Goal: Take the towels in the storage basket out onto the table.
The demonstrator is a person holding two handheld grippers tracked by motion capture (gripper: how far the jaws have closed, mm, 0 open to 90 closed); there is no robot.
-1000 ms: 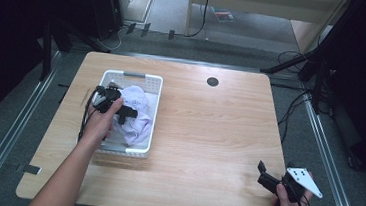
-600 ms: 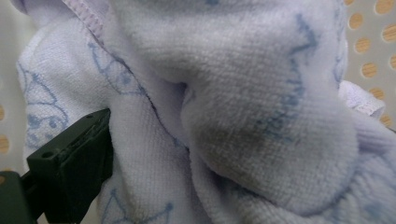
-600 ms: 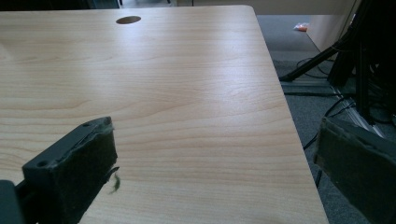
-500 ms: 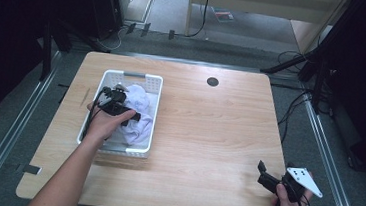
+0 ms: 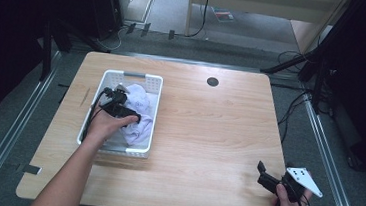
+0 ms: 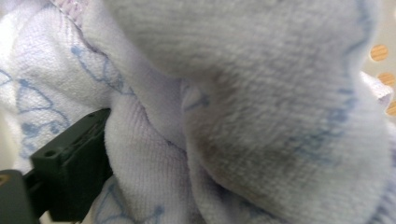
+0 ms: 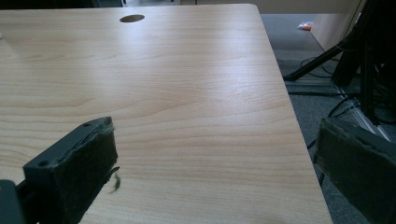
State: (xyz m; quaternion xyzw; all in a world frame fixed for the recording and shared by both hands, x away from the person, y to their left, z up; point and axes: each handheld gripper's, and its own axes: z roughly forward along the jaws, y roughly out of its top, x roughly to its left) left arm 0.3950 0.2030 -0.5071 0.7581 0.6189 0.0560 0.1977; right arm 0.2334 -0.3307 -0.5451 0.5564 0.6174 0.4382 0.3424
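The left tongs (image 5: 134, 118), jaws just closing, bury in the soft white towel (image 5: 137, 110); whether they grip, I cannot tell. It looks light, limp: pinch a bunched fold between them. The right tongs (image 5: 261, 170) stand open.

White towel (image 6: 261, 107) (blue-patterned), white basket (image 5: 106, 81)

The left forearm is reaching forward, its left gripper (image 5: 134, 118) pointing down, jaws just closing somewhat. The right gripper (image 5: 261, 171) is resting low near the person, jaws gaping wide.
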